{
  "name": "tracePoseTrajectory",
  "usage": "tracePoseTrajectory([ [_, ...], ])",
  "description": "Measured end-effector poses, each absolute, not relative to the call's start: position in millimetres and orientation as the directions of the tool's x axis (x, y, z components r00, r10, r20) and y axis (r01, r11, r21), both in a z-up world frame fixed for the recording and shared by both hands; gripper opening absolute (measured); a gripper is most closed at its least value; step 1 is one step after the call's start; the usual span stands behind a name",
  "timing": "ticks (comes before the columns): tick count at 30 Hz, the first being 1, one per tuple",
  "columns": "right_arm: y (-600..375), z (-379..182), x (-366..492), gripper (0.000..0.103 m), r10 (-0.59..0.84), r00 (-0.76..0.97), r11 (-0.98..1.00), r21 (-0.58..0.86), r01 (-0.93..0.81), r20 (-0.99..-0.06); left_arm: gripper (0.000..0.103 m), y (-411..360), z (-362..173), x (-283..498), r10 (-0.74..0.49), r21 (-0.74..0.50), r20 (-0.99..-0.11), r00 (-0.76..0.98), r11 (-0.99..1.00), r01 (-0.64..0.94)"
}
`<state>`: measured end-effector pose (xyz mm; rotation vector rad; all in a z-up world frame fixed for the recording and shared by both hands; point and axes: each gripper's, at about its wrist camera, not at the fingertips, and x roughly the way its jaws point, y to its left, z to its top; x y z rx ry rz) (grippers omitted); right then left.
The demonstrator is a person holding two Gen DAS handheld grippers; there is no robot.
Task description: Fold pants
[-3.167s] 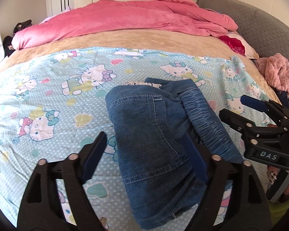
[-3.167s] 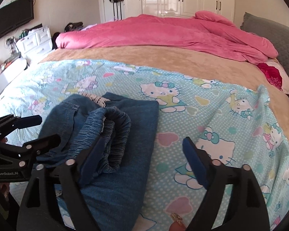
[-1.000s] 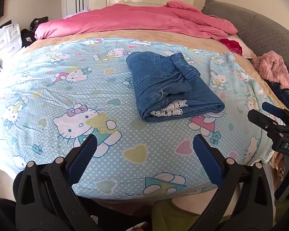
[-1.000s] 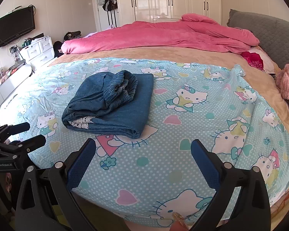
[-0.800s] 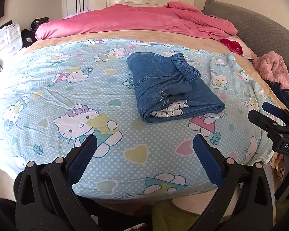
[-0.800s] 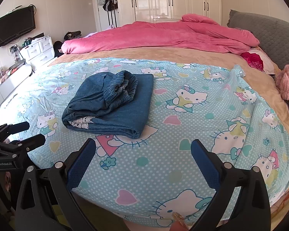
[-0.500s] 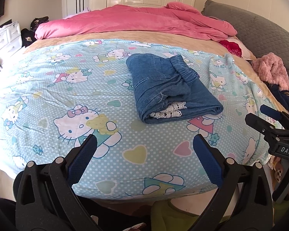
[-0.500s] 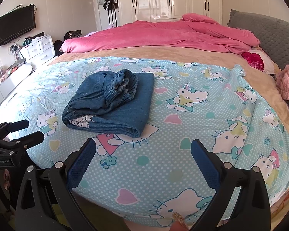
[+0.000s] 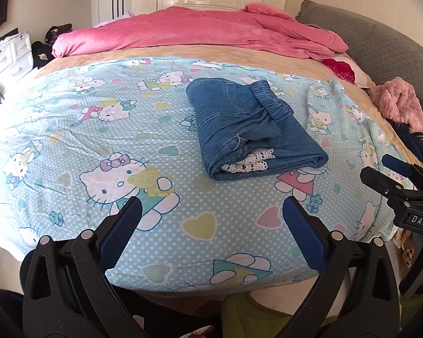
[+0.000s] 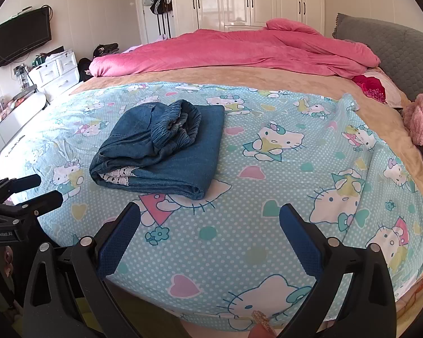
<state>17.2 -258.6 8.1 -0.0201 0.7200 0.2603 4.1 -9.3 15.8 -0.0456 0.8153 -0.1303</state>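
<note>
Both grippers' jaws wide, folded pants (image 9: 251,129) well beyond.

pants (image 9: 248,124) inner layers hidden in fold, TV (image 10: 19,42) cut by frame edge, dresser (image 10: 53,74) clutter too small

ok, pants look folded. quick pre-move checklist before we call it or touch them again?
1. Left gripper open and empty: ok.
2. Right gripper open and empty: ok.
3. Both grippers clear of the pants, at the bed's near edge: ok.
4. Pants in one compact bundle on the cartoon-cat sheet: ok.
5. Bundle tidy: not ok; white lace trim pokes out the near end, elastic waistband bunched on top.
6. Inner layers lying flat: cannot tell.
</note>
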Motion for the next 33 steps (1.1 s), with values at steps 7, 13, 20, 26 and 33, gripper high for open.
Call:
tracePoseTrajectory([
  [7,-258.8,8.0,17.2,0.098,0.227,0.721,0.968,0.07,-0.241,-0.654,0.094,-8.3,15.4,4.6,-0.13,-0.09,-0.725,0.676,0.991,0.094],
  [13,-259.7,7.7,17.3,0.098,0.226,0.72,0.969,0.072,-0.238,-0.656,0.094,-7.3,15.5,5.0,-0.131,-0.094,-0.726,0.675,0.991,0.091],
  [20,-261.1,6.1,17.9,0.098,0.222,0.719,0.97,0.072,-0.234,-0.659,0.094,-7.6,14.1,5.2,-0.127,-0.092,-0.729,0.673,0.992,0.089],
  [26,-261.7,5.1,18.2,0.099,0.219,0.718,0.971,0.072,-0.23,-0.661,0.094,-5.6,12.7,6.1,-0.129,-0.098,-0.735,0.666,0.992,0.083],
  [33,-262.7,3.3,19.4,0.098,0.21,0.718,0.973,0.072,-0.219,-0.663,0.094,-1.7,13.2,6.6,-0.138,-0.112,-0.734,0.665,0.99,0.081],
])
